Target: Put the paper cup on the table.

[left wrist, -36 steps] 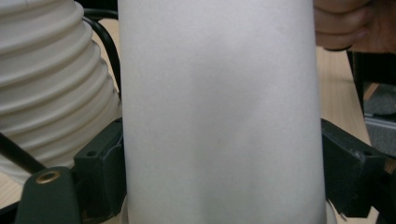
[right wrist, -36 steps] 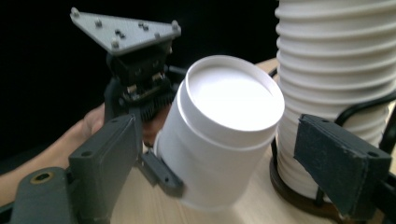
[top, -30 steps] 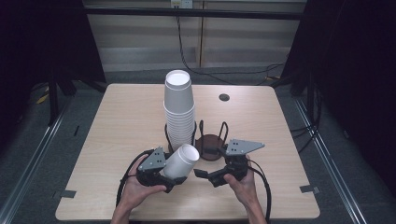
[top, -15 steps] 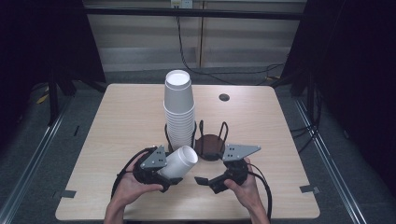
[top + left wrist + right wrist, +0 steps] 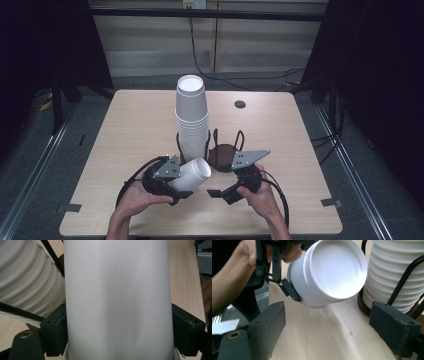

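So the left gripper (image 5: 187, 186) had its jaws clamped on a white paper cup (image 5: 192, 174) lying sideways, near the tall white cup stack (image 5: 192, 117); right gripper (image 5: 216, 193) jaws sat wide, nothing in them.

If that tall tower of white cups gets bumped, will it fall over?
Probably yes, if nudged near its top: the stack of cups is tall and narrow, so it looks tippy. The black wire holder rings only its bottom part, which may steady it a little. The cups look like thin foam, so likely very light and easy to knock.
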`<action>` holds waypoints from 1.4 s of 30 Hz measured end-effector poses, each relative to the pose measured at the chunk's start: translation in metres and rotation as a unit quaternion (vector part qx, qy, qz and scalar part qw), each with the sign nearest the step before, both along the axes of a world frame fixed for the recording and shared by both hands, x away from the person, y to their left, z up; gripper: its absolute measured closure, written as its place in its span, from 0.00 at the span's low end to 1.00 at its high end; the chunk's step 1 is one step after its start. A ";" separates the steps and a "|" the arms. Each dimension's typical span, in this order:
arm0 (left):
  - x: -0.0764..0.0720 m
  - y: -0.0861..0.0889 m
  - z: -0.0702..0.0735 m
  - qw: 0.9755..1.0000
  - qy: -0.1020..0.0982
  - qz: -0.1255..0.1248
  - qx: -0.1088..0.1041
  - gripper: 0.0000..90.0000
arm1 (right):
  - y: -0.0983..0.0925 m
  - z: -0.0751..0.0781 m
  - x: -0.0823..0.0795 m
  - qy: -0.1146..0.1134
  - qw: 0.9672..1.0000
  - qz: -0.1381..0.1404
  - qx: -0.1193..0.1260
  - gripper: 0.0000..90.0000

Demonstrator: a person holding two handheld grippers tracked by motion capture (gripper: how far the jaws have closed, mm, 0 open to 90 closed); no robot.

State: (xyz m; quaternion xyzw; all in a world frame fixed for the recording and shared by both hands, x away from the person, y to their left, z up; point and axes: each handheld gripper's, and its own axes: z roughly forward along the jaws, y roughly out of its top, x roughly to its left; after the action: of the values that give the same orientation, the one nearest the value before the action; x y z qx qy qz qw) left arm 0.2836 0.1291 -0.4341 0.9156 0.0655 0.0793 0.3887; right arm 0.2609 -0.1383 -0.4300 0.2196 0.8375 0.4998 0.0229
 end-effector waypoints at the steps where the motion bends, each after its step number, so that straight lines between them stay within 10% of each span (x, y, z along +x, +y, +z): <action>1: -0.001 0.000 0.000 1.000 0.000 -0.002 0.004 0.18 | 0.000 0.000 0.000 0.000 1.000 0.000 0.000 0.15; 11: -0.003 -0.012 -0.001 0.999 -0.006 -0.023 0.048 0.18 | 0.001 0.005 0.005 0.014 0.998 0.020 -0.063 0.15; 22: -0.004 -0.025 -0.005 0.996 -0.004 -0.047 0.081 0.18 | 0.008 0.001 0.010 0.058 0.987 0.055 -0.140 0.16; 33: -0.016 -0.036 0.001 0.989 -0.031 -0.058 0.129 0.19 | 0.014 0.002 0.014 0.065 0.984 0.079 -0.147 0.19; 42: -0.017 -0.046 0.004 0.983 -0.041 -0.076 0.163 0.19 | 0.022 0.003 0.018 0.089 0.975 0.104 -0.175 0.22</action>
State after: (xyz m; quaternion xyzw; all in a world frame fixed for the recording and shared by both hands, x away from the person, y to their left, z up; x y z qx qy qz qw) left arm 0.2663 0.0832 -0.4303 0.9649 -0.0344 0.0964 0.2417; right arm 0.2793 -0.1159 -0.4269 0.1676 0.9290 0.3235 -0.0653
